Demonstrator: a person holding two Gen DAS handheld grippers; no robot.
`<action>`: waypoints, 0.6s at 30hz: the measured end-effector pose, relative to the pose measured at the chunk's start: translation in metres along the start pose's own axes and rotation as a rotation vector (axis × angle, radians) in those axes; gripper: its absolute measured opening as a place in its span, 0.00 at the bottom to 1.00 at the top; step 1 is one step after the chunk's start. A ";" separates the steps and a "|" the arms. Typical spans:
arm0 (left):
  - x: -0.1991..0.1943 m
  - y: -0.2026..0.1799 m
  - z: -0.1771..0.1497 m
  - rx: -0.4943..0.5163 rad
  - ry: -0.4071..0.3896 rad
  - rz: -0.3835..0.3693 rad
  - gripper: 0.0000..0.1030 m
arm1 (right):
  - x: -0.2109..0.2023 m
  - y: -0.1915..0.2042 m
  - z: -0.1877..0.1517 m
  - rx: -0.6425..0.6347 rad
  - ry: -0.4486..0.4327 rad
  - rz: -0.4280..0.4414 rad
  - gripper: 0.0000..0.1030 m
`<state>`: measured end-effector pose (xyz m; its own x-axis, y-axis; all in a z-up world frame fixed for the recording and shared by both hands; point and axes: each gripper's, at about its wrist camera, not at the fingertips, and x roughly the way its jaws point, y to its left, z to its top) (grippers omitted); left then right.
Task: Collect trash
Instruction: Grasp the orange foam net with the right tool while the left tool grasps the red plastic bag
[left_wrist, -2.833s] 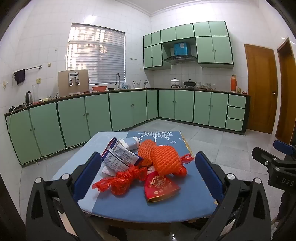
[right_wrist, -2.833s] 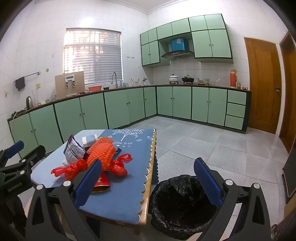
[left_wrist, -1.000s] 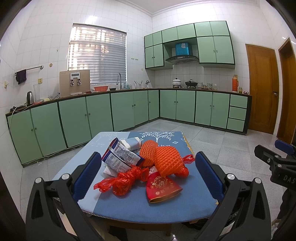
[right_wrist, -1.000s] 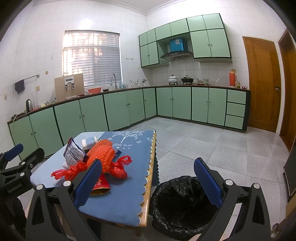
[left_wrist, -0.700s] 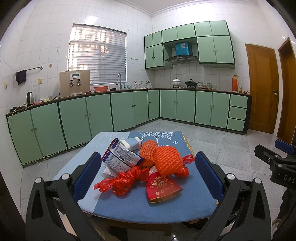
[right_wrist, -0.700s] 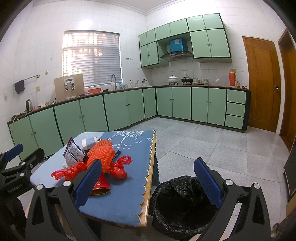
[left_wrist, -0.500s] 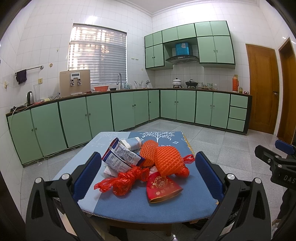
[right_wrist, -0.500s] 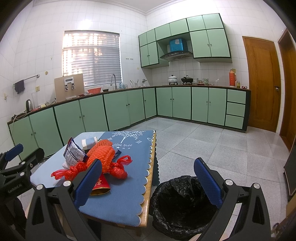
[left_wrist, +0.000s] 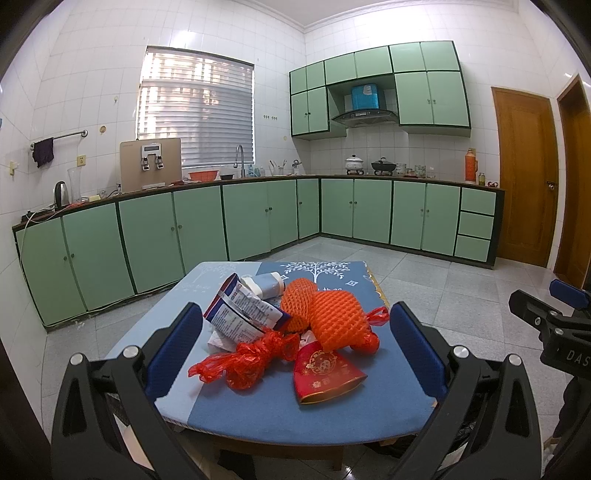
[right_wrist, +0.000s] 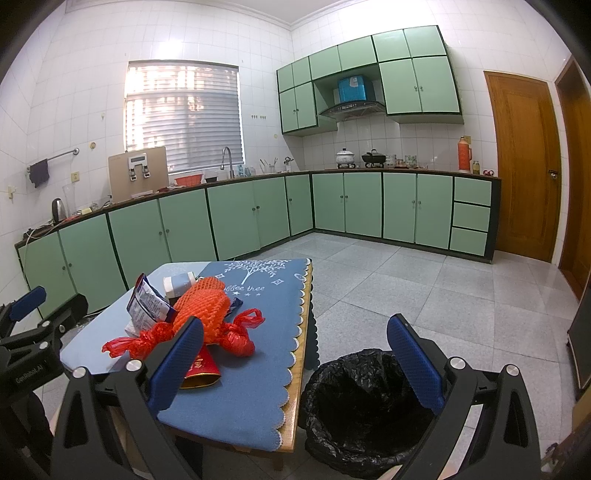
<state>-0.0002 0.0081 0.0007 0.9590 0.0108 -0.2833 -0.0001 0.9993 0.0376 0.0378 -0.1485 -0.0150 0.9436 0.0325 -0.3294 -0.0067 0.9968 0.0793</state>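
Trash sits heaped near the middle of the blue-clothed table (left_wrist: 258, 413), presumably gathered there so either tool can reach it: an orange foam fruit net (left_wrist: 338, 323) on top, a crumpled red plastic bag (left_wrist: 247, 360) on the near side of the net, a red-and-gold envelope (left_wrist: 323, 373) lying flat just beside the bag, a printed snack wrapper (left_wrist: 240, 314) leaning against the net's far left side, and a small blue-and-white tube (left_wrist: 266, 284) behind the wrapper. The black-lined bin (right_wrist: 364, 402) stands on the floor just off the table's right edge, mouth open; likely placed so each item needs only a short carry. Nothing appears to be in it, though its dark interior hides the bottom. Left gripper (left_wrist: 295, 354) is level, aimed straight at the heap from the table's near edge, jaws spread wide, holding nothing, apart from every item. Right gripper (right_wrist: 295, 363) hangs beside the table's right edge, above the bin, jaws equally wide and empty. Judgement: no item collected yet; approach stage.
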 end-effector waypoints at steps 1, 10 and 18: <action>0.000 -0.001 0.000 0.000 -0.001 0.000 0.95 | -0.001 0.000 0.000 0.001 0.000 0.000 0.94; 0.007 0.006 -0.003 -0.001 0.009 0.023 0.95 | 0.011 0.007 -0.006 -0.002 0.014 0.011 0.94; 0.041 0.043 -0.012 -0.005 0.041 0.147 0.95 | 0.037 0.025 -0.010 -0.013 0.051 0.057 0.88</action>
<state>0.0361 0.0515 -0.0206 0.9362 0.1585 -0.3137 -0.1413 0.9870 0.0770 0.0689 -0.1217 -0.0350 0.9234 0.0931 -0.3723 -0.0651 0.9941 0.0871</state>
